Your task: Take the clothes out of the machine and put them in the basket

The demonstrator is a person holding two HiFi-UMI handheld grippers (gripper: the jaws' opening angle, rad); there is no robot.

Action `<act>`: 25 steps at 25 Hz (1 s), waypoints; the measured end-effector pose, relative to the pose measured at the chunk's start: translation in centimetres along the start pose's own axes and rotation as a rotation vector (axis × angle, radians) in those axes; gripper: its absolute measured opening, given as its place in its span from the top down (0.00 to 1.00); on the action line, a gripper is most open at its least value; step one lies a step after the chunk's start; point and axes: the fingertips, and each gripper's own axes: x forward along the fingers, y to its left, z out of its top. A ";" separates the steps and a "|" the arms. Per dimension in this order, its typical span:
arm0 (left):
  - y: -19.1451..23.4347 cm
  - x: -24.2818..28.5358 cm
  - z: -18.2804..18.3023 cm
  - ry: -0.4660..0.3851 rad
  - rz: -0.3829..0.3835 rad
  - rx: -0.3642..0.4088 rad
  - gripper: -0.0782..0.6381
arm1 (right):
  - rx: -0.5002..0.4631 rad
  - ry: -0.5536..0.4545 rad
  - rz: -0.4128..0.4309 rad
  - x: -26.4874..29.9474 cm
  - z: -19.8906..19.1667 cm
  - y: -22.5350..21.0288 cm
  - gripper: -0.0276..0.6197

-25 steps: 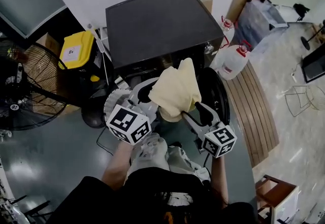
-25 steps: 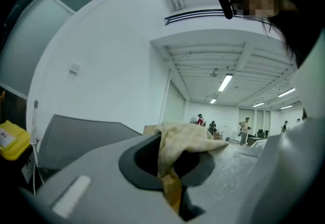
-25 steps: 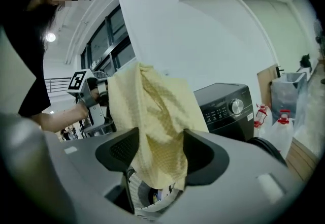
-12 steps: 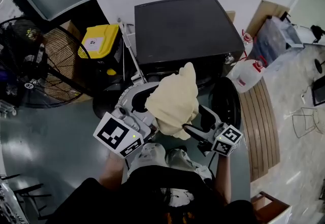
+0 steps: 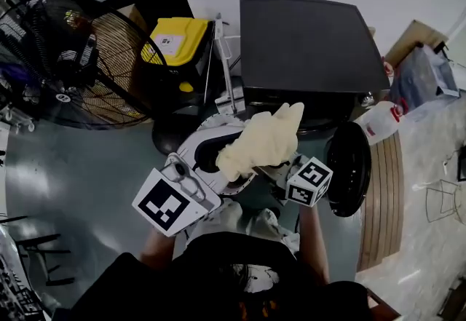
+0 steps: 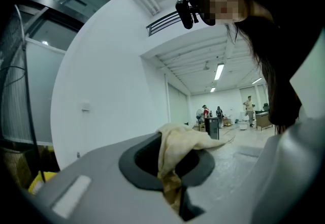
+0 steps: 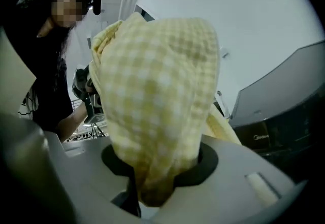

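Observation:
A pale yellow checked cloth [image 5: 262, 141] hangs bunched in the air in front of the black machine [image 5: 309, 43], whose round door [image 5: 349, 167] stands open to the right. My left gripper [image 5: 227, 167] is shut on the cloth's left lower part; in the left gripper view the cloth [image 6: 175, 154] runs down into the slit between the jaws. My right gripper [image 5: 282, 168] has just been closing, and its jaws pinch the cloth [image 7: 157, 111], which fills that view. No basket shows in any view.
A large black floor fan [image 5: 65, 65] stands at the left, with a yellow-lidded box [image 5: 178, 39] beside the machine. White jugs [image 5: 378, 121] and a wooden slatted strip [image 5: 382, 203] lie to the right. The grey floor [image 5: 80, 174] spreads at the left.
Both grippers have carried the cloth away from the machine's opening, leftwards and a little up. The right gripper has drawn in close under the cloth. The head view has swung left.

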 end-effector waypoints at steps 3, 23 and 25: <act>3.0 -2.4 -0.5 0.016 0.070 0.002 0.87 | -0.020 0.007 -0.003 3.7 0.3 0.3 0.82; 13.1 -10.6 -11.8 0.248 0.155 0.026 0.87 | 0.044 0.225 -0.142 14.7 -9.3 -1.3 0.86; 13.4 -10.5 -14.8 0.288 0.149 0.003 0.87 | 0.067 0.263 -0.193 14.4 -11.7 -2.6 0.86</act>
